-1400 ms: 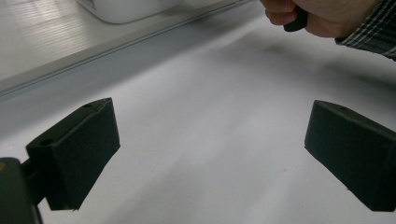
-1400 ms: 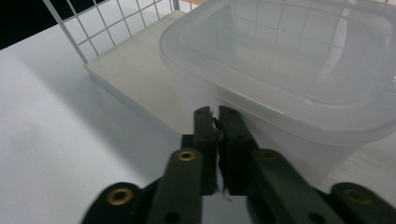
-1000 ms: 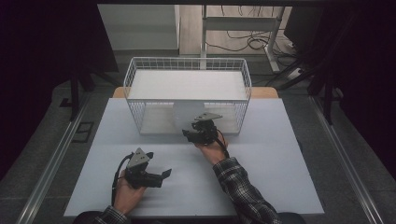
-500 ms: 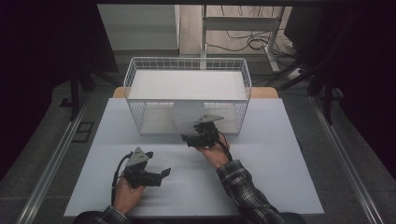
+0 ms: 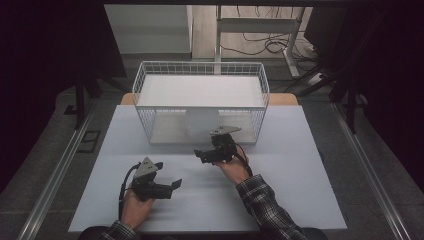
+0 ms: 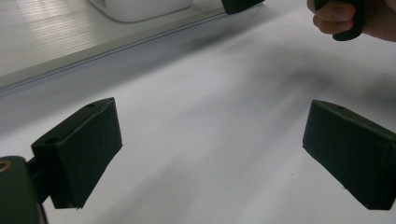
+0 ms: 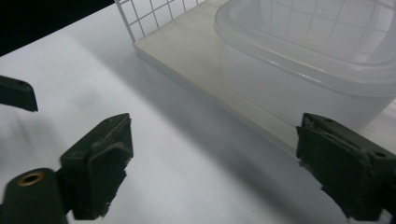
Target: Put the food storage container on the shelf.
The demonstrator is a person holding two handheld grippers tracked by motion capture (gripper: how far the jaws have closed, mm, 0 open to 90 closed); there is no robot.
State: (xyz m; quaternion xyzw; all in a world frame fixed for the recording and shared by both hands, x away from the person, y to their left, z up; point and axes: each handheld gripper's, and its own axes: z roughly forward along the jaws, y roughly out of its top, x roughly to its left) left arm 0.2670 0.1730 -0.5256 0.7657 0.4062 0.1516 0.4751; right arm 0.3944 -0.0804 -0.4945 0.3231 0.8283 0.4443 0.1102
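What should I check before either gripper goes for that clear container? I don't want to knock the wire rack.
1. Right gripper jaws open: ok, wide apart with nothing between them.
2. Left gripper jaws open: ok, also holding nothing.
3. Clear container within sight of the right gripper: ok, it sits just ahead on the rack's base board.
4. Wire rack free of contact: ok, both grippers are apart from it.
5. Path between right gripper and container clear: ok, bare white table.
6. Container lidded or open: cannot tell.
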